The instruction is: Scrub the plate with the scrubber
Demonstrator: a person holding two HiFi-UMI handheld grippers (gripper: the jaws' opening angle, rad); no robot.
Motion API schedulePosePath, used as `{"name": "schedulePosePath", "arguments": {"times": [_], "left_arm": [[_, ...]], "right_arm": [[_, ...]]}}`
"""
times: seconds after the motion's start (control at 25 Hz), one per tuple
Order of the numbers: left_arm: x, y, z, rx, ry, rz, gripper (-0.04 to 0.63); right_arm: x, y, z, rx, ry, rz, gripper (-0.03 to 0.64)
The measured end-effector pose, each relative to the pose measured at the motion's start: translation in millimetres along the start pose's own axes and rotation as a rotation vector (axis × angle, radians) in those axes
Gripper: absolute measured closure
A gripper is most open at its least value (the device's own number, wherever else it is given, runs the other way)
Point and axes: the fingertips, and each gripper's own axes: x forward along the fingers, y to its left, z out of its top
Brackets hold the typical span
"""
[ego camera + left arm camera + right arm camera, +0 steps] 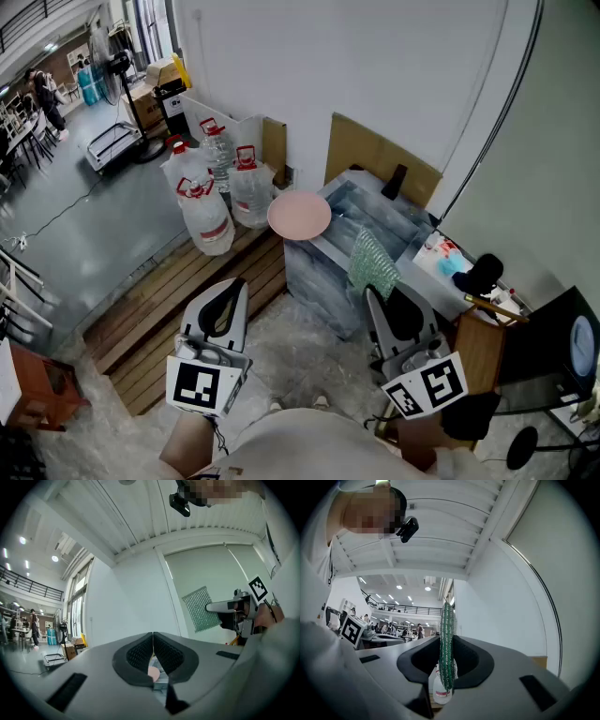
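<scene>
A round pink plate (pixel 299 215) rests on the near left corner of a plastic-wrapped sink (pixel 323 274). My right gripper (pixel 371 292) is shut on a green mesh scrubber (pixel 372 261), which stands upright above its jaws, low and right of the plate. In the right gripper view the scrubber (pixel 446 648) is pinched edge-on by my right gripper (pixel 446 641). My left gripper (pixel 239 283) is held low and left of the plate, shut and holding nothing. In the left gripper view my left gripper (pixel 153 637) has its pads touching, and a sliver of the plate (pixel 153 672) shows below them.
Several large water jugs (pixel 208 214) stand on a wooden pallet (pixel 178 309) left of the sink. Cardboard (pixel 375 155) leans on the wall behind it. A wooden box (pixel 480 349) and dark items sit at the right. An open hall lies to the far left.
</scene>
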Motion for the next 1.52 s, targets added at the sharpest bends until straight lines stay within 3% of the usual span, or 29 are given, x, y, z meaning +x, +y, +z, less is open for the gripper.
{"name": "schedulePosePath", "arguments": {"times": [0.48, 0.68, 1.12, 1.52], "left_arm": [[26, -24, -5, -0.004, 0.001, -0.013, 0.575], [38, -41, -16, -0.008, 0.048, -0.018, 0.575], [60, -72, -15, -0.008, 0.033, 0.036, 0.575], [84, -62, -32, -0.011, 0.054, 0.058, 0.575]], "right_arm": [[-4, -34, -7, 0.024, 0.002, 0.006, 0.514], [-9, -49, -19, 0.035, 0.018, 0.027, 0.514], [-28, -93, -41, 0.054, 0.055, 0.067, 0.514], [-1, -116, -65, 0.077, 0.074, 0.082, 0.513]]}}
